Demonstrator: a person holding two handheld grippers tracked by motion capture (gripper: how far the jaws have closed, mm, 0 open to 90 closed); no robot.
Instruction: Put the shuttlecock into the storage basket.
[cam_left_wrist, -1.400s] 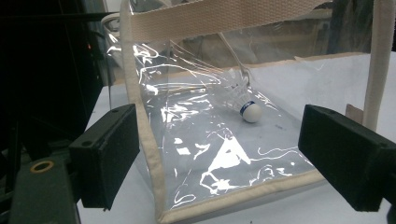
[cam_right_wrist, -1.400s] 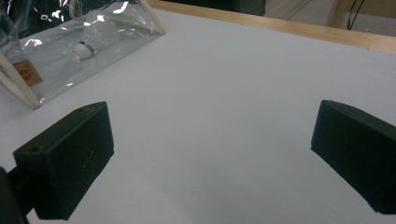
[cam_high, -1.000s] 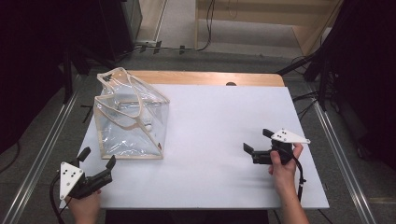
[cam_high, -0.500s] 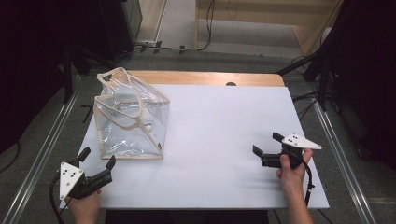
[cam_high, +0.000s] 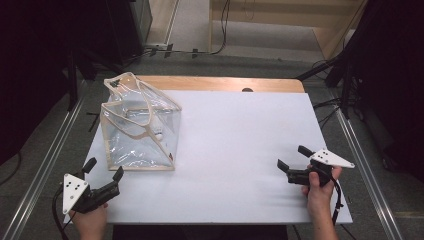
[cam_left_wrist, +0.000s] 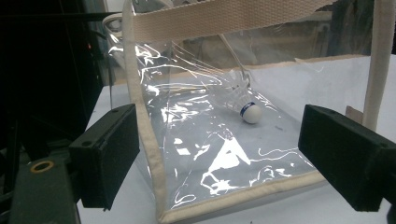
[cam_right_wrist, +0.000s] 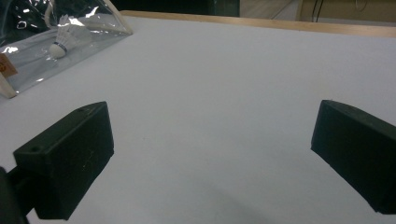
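A clear plastic bag (cam_high: 137, 130) with beige webbing trim and handles stands on the left of the white table (cam_high: 240, 135). A white shuttlecock (cam_high: 159, 134) lies inside it, seen through the plastic in the left gripper view as the shuttlecock (cam_left_wrist: 250, 112). My left gripper (cam_high: 105, 167) is open just in front of the bag's near corner, touching nothing; its jaws frame the bag (cam_left_wrist: 210, 140). At the table's right front, my right gripper (cam_high: 291, 156) is open over bare table, far from the bag (cam_right_wrist: 56, 42), with the shuttlecock (cam_right_wrist: 60, 44) at the upper left of its view.
A wooden strip (cam_high: 220, 83) runs along the table's far edge. Metal rails (cam_high: 365, 165) flank both sides of the table. Dark equipment and cables sit on the floor beyond. The white surface between the bag and my right gripper is bare.
My right gripper has drawn back to the right and toward the front edge, away from the bag. The left gripper and the bag have stayed put.
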